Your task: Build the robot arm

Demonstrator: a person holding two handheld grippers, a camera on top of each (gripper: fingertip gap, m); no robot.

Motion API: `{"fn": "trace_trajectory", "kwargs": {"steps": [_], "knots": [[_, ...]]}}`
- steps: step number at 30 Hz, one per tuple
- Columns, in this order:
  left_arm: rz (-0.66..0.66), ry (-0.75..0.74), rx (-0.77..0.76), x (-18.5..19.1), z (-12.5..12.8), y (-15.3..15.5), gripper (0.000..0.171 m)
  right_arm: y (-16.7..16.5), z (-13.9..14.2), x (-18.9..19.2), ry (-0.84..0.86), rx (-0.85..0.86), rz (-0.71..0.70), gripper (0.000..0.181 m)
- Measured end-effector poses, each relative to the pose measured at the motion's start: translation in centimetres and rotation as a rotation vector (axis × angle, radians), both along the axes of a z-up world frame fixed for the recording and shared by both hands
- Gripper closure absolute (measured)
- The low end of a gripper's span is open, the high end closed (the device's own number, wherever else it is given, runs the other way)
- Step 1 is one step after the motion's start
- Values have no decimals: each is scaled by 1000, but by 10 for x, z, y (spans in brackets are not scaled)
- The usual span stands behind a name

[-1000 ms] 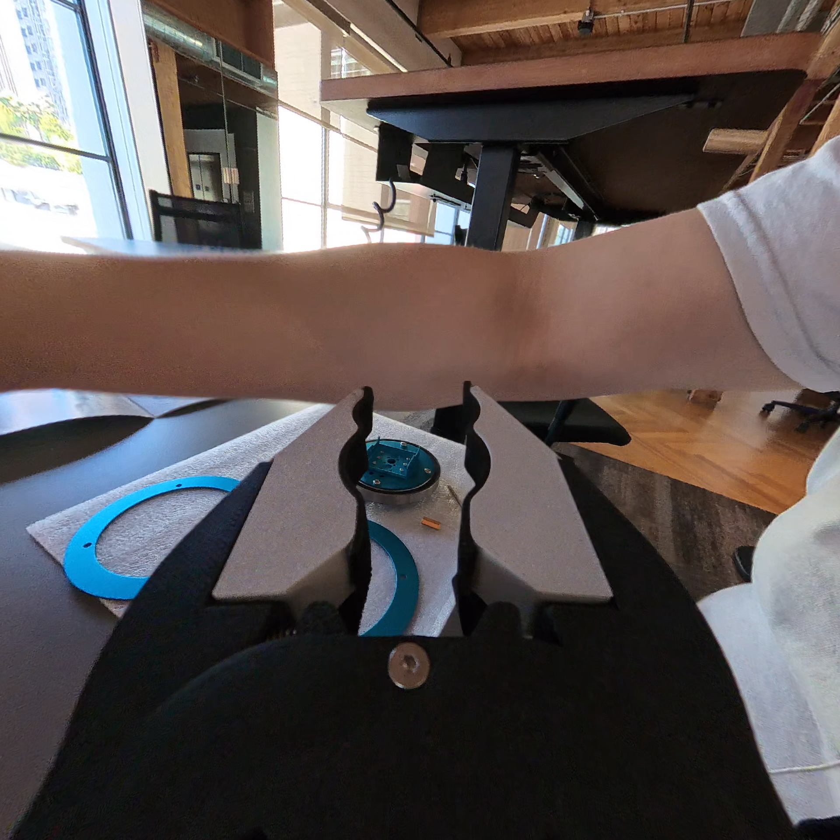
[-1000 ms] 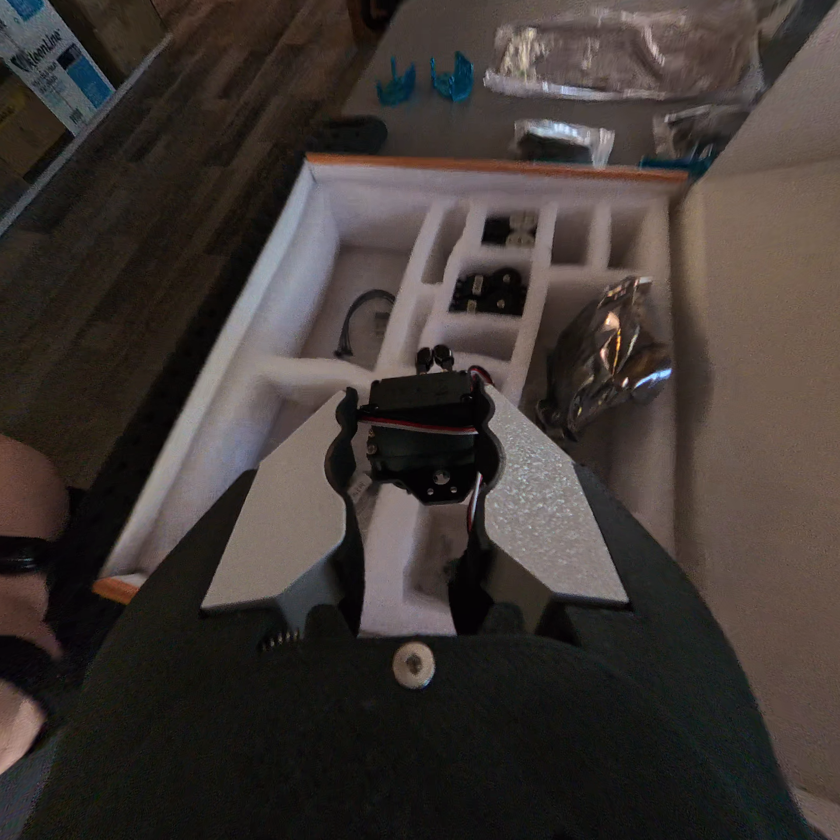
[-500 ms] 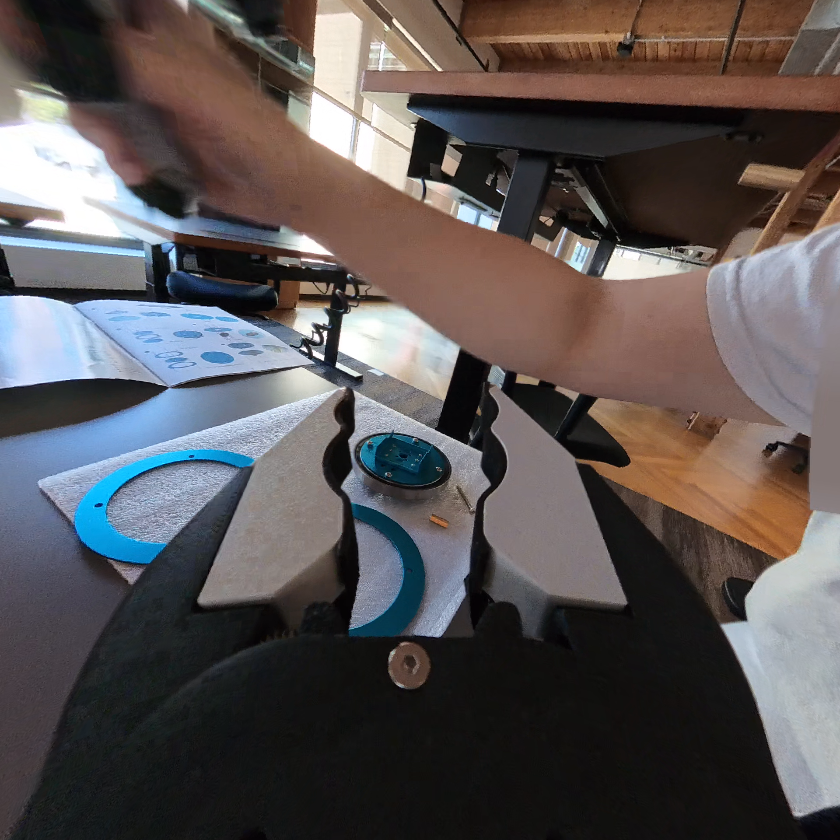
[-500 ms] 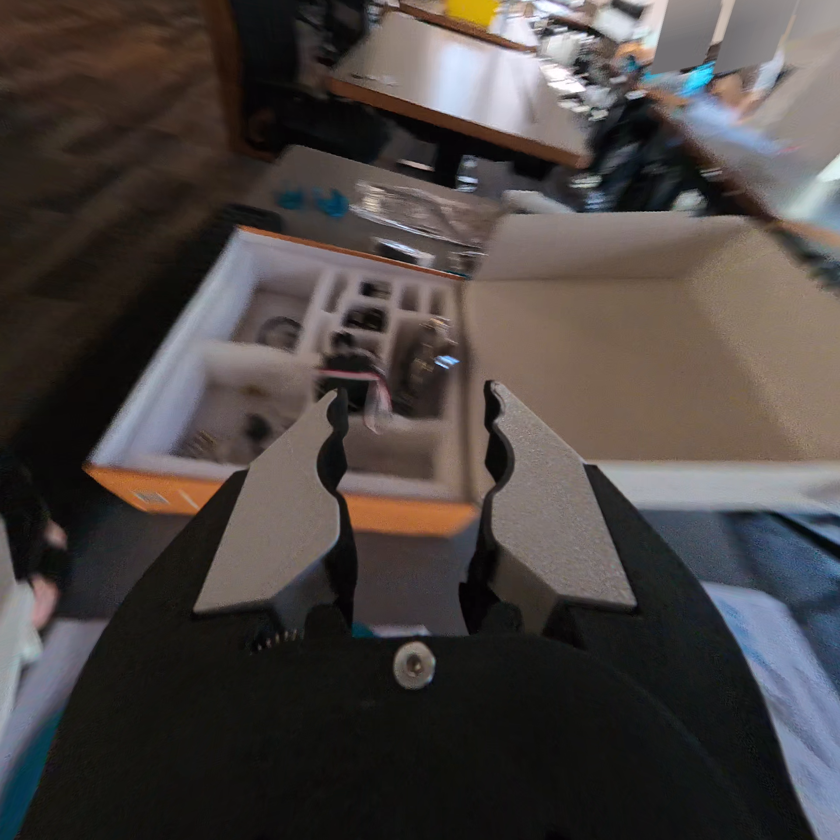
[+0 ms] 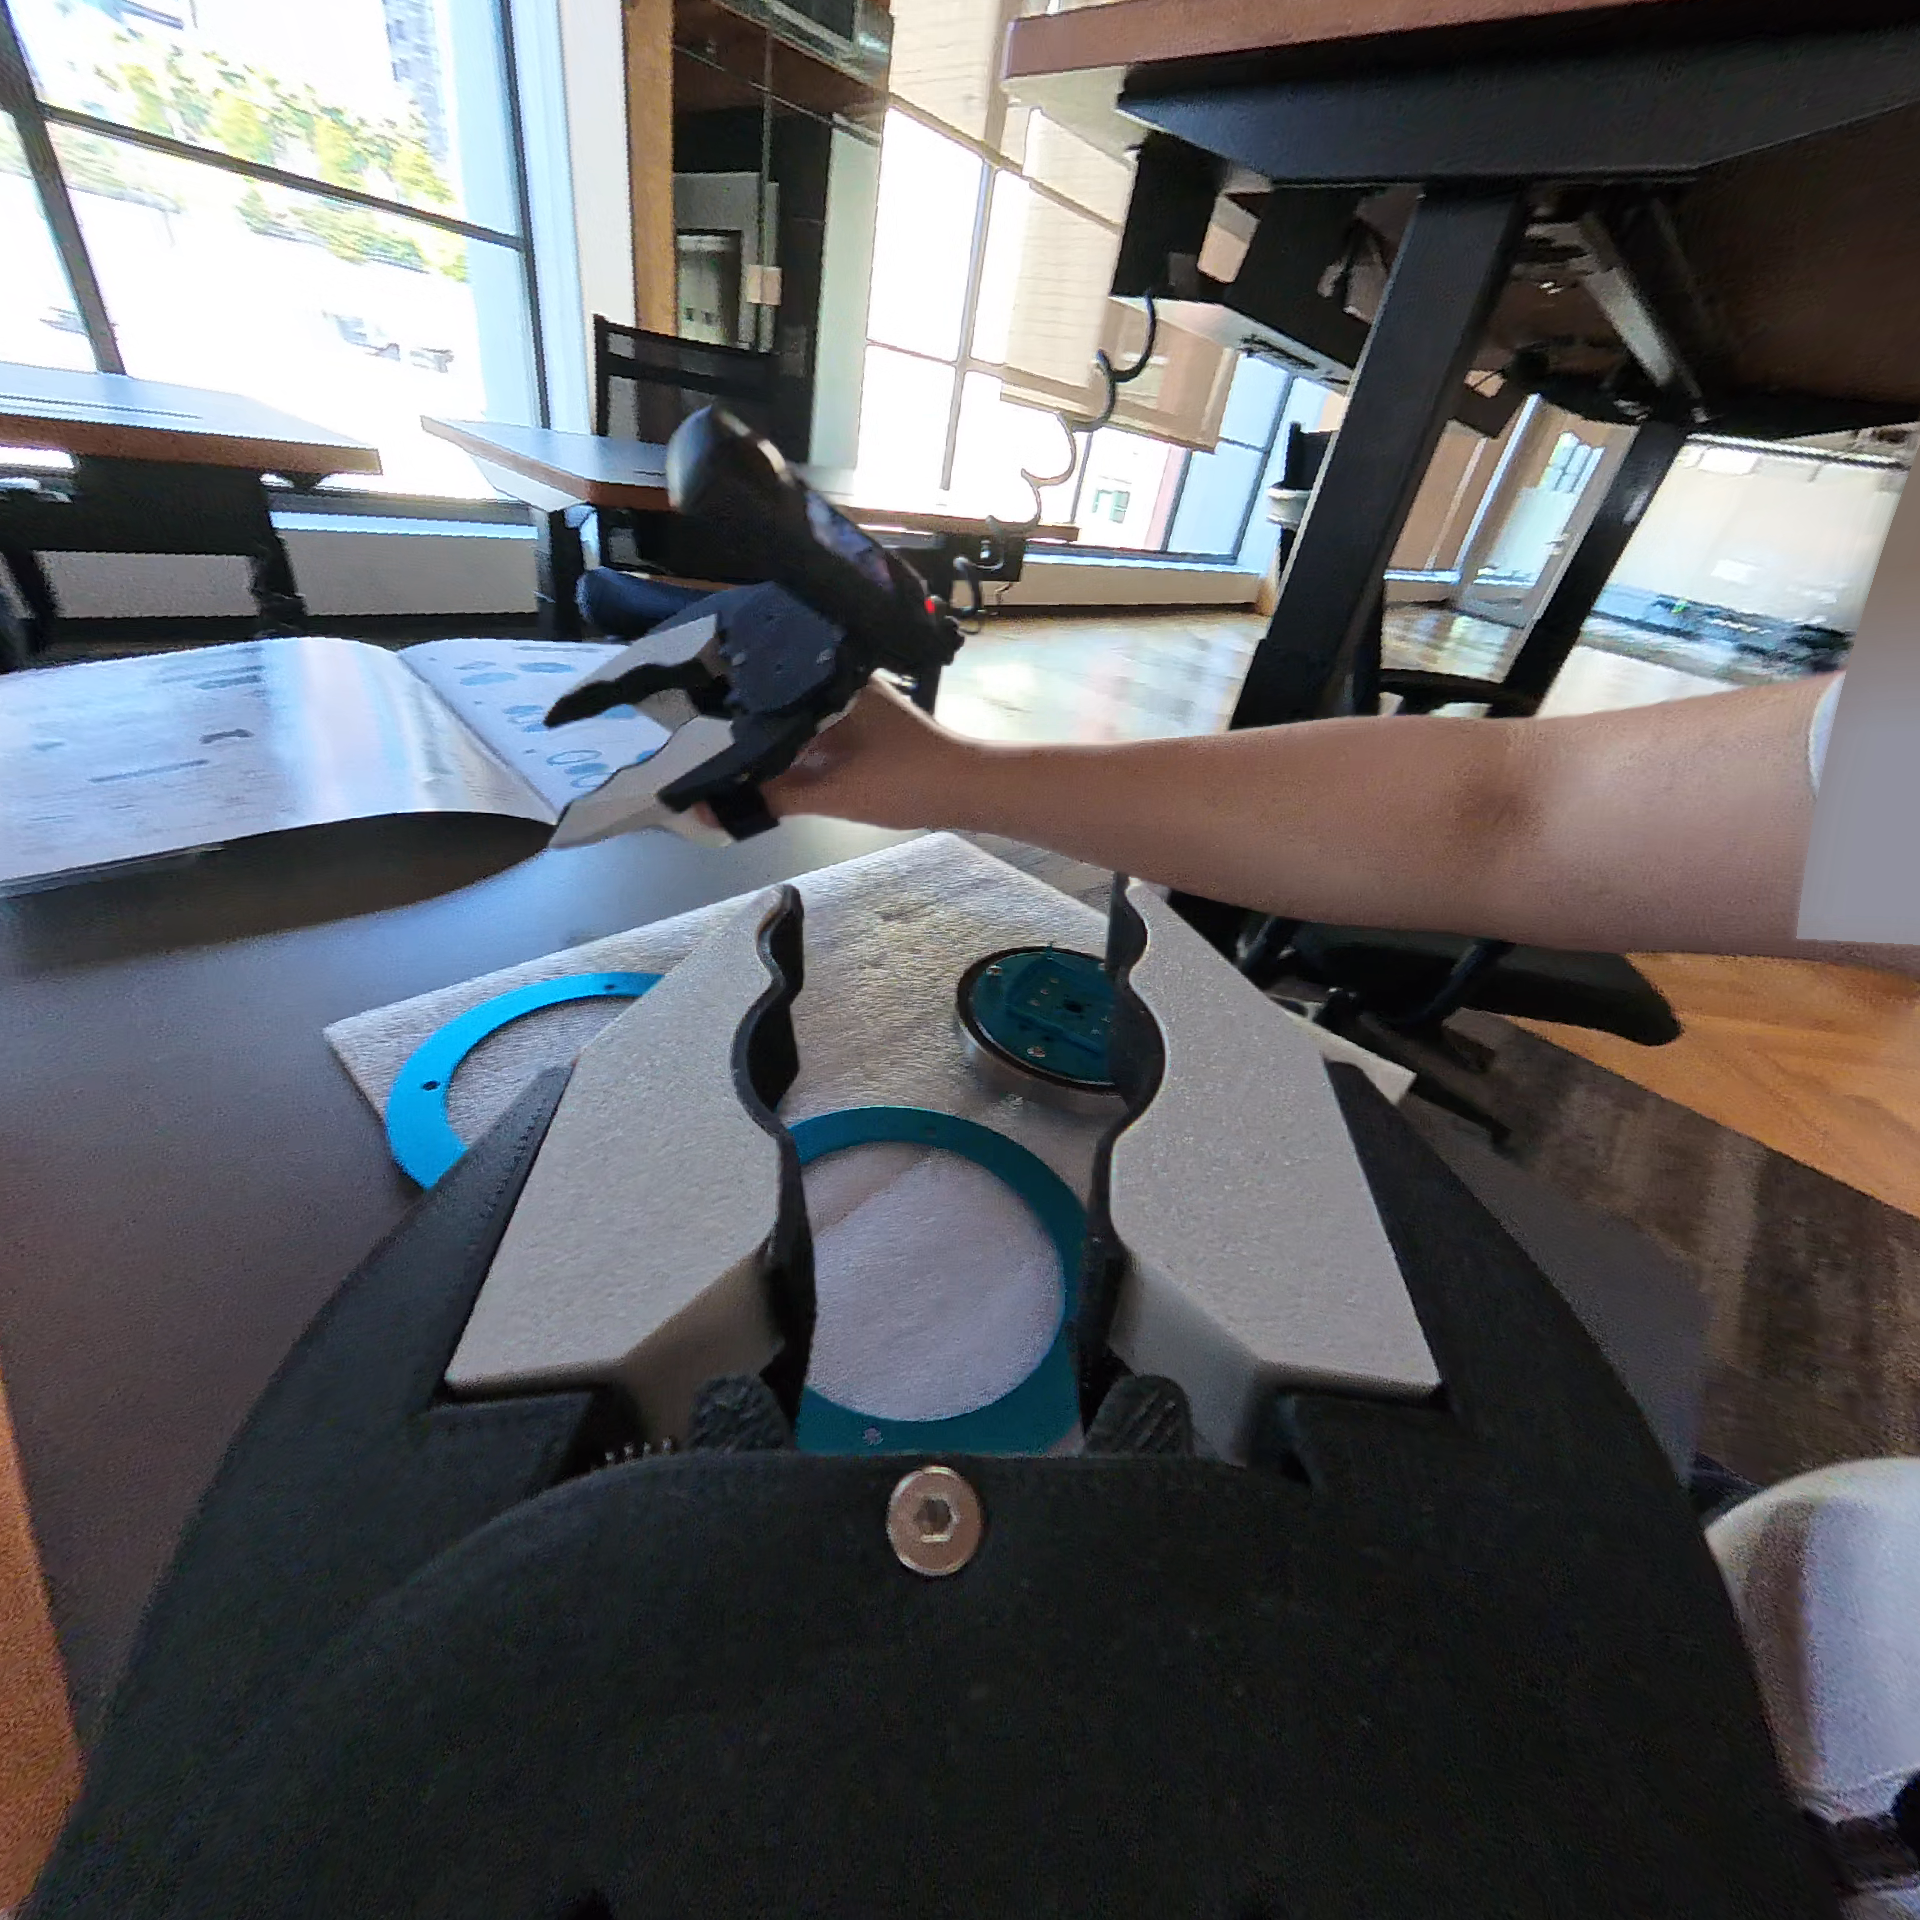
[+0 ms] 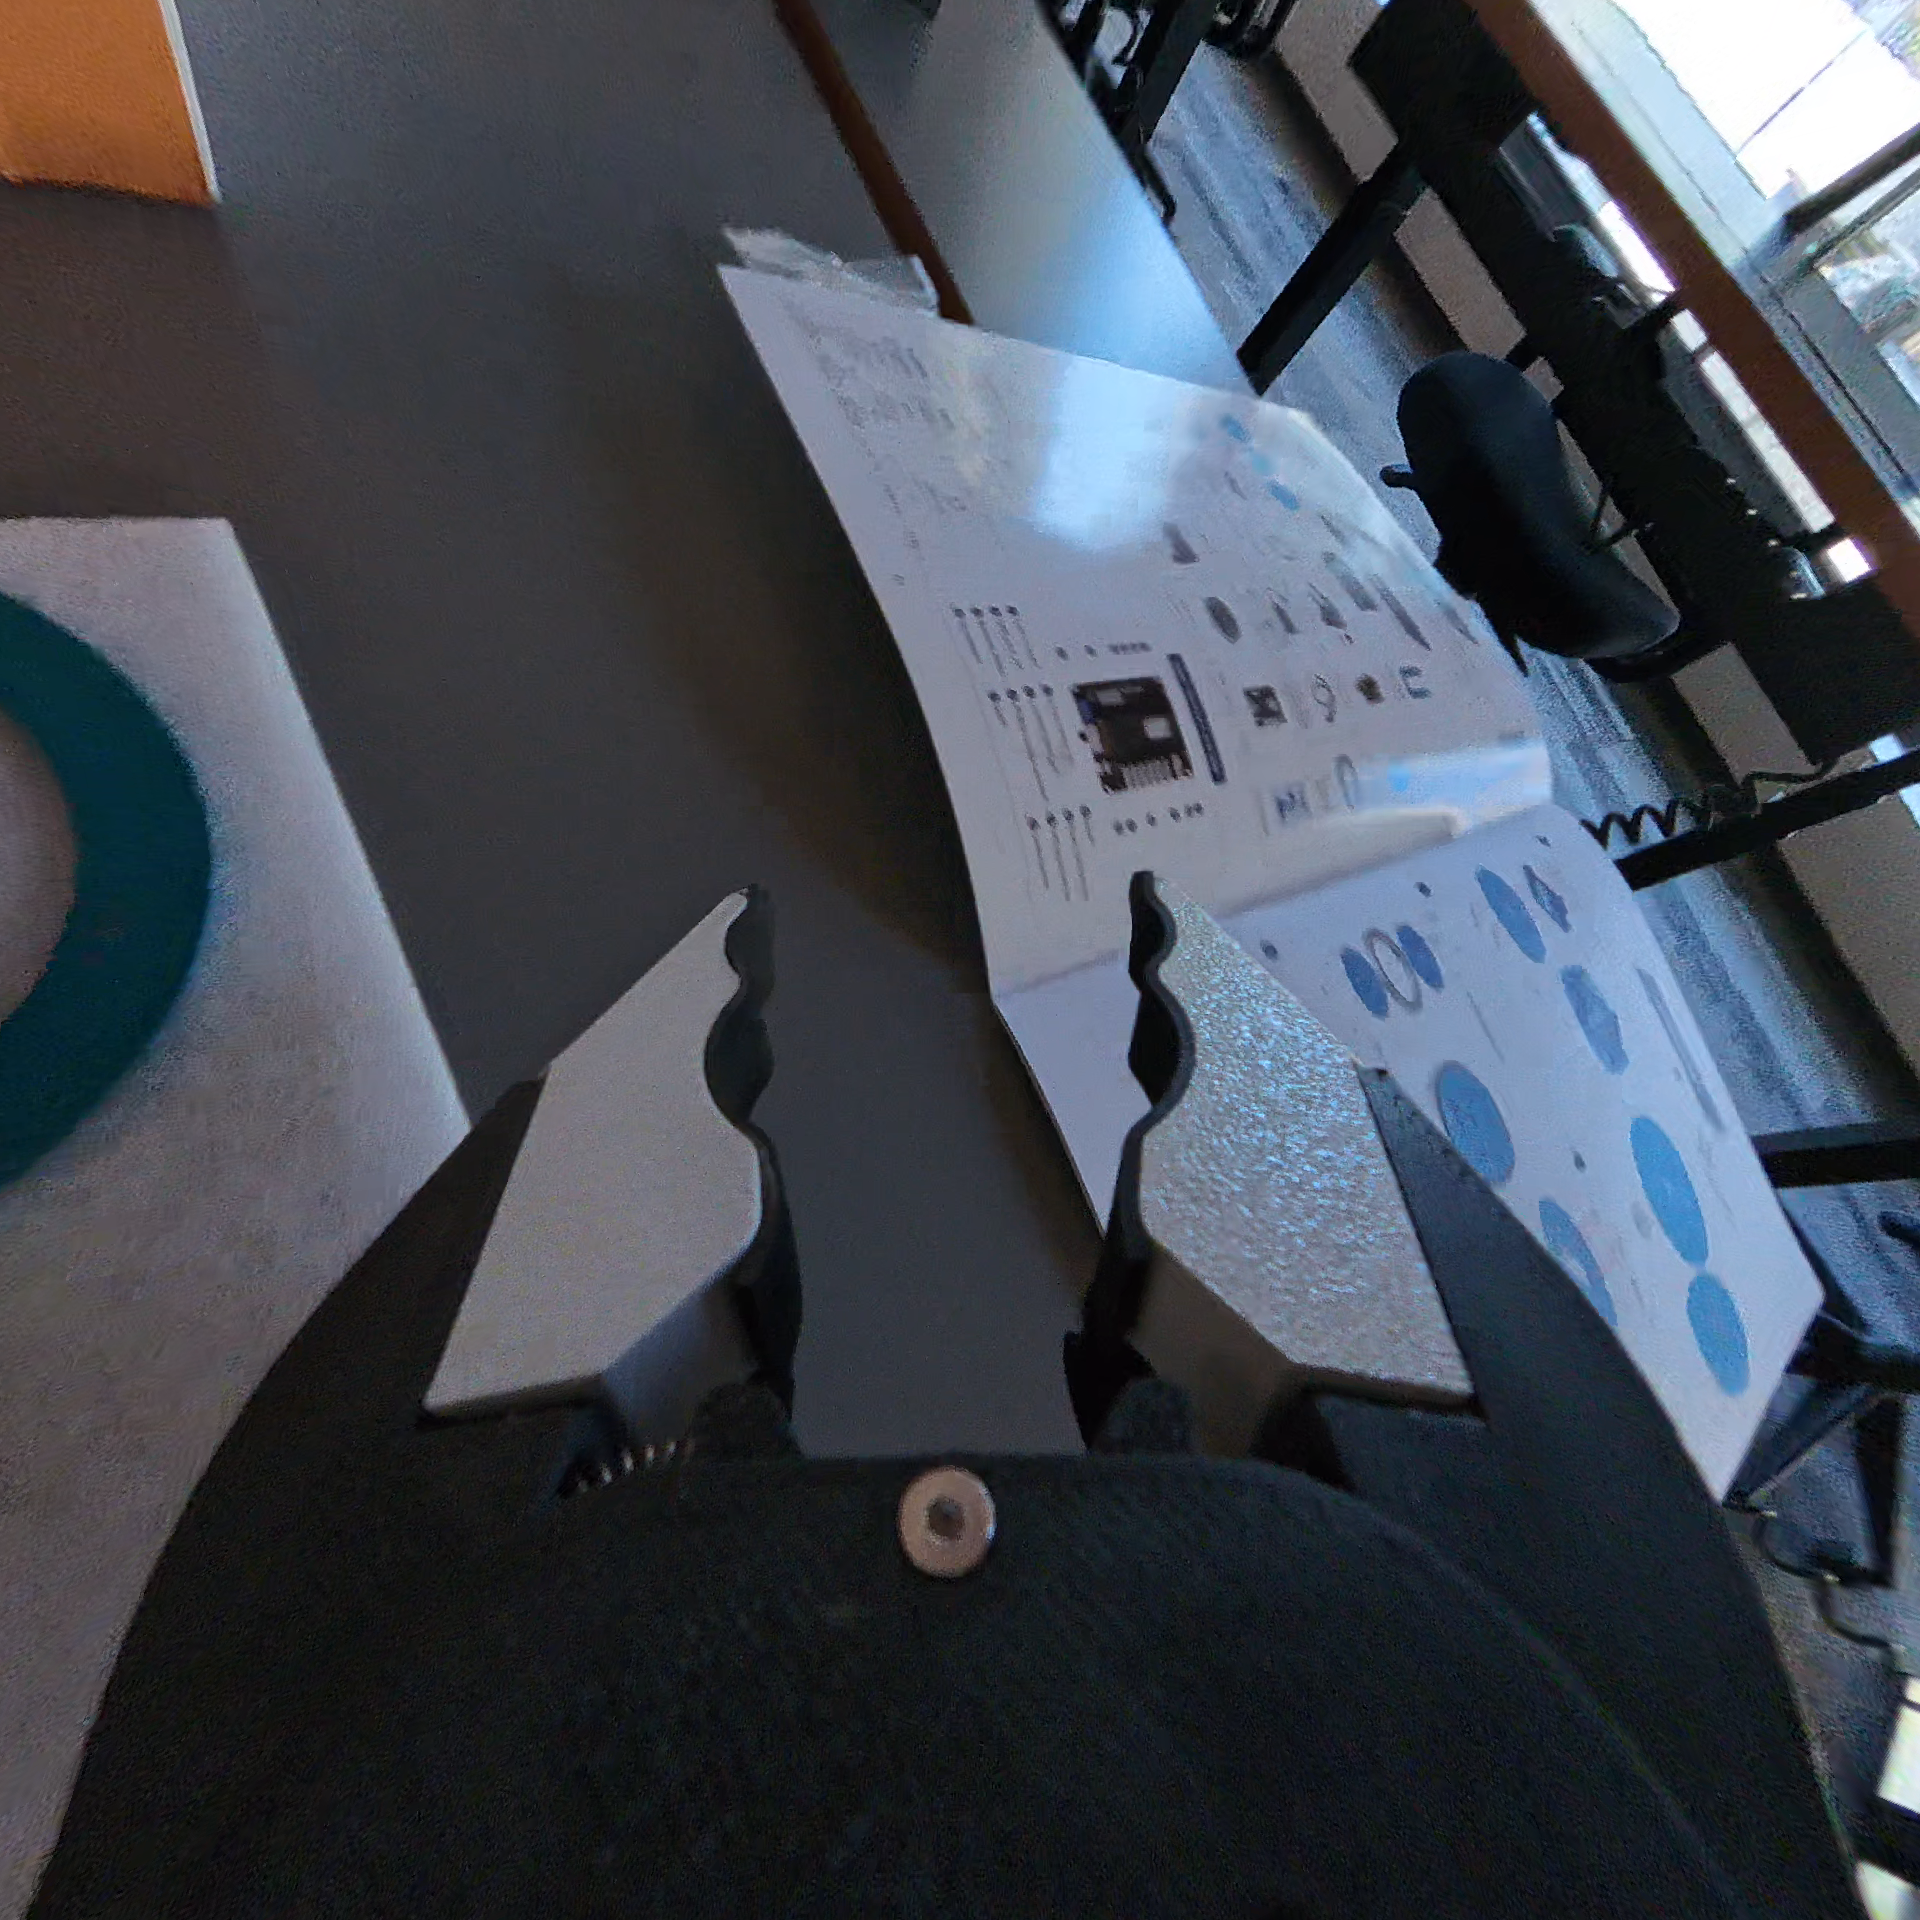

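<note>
My left gripper (image 5: 951, 914) is open and empty, low over a white foam sheet (image 5: 883, 997) on the dark table. Between its fingers lies a teal ring (image 5: 935, 1127). A round disc with a teal top (image 5: 1039, 1013) sits just beyond, by the right fingertip. A blue ring (image 5: 421, 1101) lies to the left. My right gripper (image 6: 945, 914) is open and empty above the dark table (image 6: 571, 520), at the edge of an open booklet (image 6: 1143, 623). The left wrist view also shows the right gripper (image 5: 556, 779), held in a hand, over the booklet (image 5: 260, 748).
The person's bare arm (image 5: 1351, 821) reaches across above the sheet's far side. The corner of an orange box (image 6: 94, 94) is at the table's far end. A ring (image 6: 125, 883) on the foam sheet (image 6: 260, 1195) lies left of the right gripper. Desks and a black chair (image 6: 1507, 520) stand beyond. There is about 30 centimeters between the tips of the two grippers.
My right gripper let go of the black servo in the foam-lined box and swung across to the booklet. My left gripper opened wider and shifted left over the teal ring.
</note>
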State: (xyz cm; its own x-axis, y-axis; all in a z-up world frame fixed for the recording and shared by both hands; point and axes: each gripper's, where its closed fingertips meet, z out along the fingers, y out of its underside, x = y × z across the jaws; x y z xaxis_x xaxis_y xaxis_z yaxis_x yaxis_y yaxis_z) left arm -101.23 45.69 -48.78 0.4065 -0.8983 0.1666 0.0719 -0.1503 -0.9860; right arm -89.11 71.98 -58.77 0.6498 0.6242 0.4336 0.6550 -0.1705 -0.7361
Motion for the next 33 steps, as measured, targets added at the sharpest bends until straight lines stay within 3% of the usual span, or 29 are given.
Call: {"fn": "trace_trajectory", "kwargs": {"steps": [2,3,6,11,15,21,25,29,33], "knots": [[31,19,8,-2,-3,4,114,16,-17,-17,-94,9,-1,116],[39,23,7,-3,-5,4,113,21,-20,-23,-129,41,2,127],[50,13,2,-6,-5,5,113,35,-20,-29,-194,120,-63,136],[-15,-8,-12,1,-1,0,113,48,-29,-20,-416,150,-97,178],[-56,-3,-13,4,-3,-9,113,44,19,-13,-366,151,-79,181],[-92,-41,-39,4,2,-12,113,55,116,19,-186,-86,-124,181],[-100,-36,-30,4,2,-15,114,63,154,35,-163,-139,-143,181],[-100,-36,-35,3,1,-15,114,55,160,32,-120,-220,-142,181],[-103,-43,-37,3,2,-16,114,18,116,12,-203,-295,-111,181]]}}
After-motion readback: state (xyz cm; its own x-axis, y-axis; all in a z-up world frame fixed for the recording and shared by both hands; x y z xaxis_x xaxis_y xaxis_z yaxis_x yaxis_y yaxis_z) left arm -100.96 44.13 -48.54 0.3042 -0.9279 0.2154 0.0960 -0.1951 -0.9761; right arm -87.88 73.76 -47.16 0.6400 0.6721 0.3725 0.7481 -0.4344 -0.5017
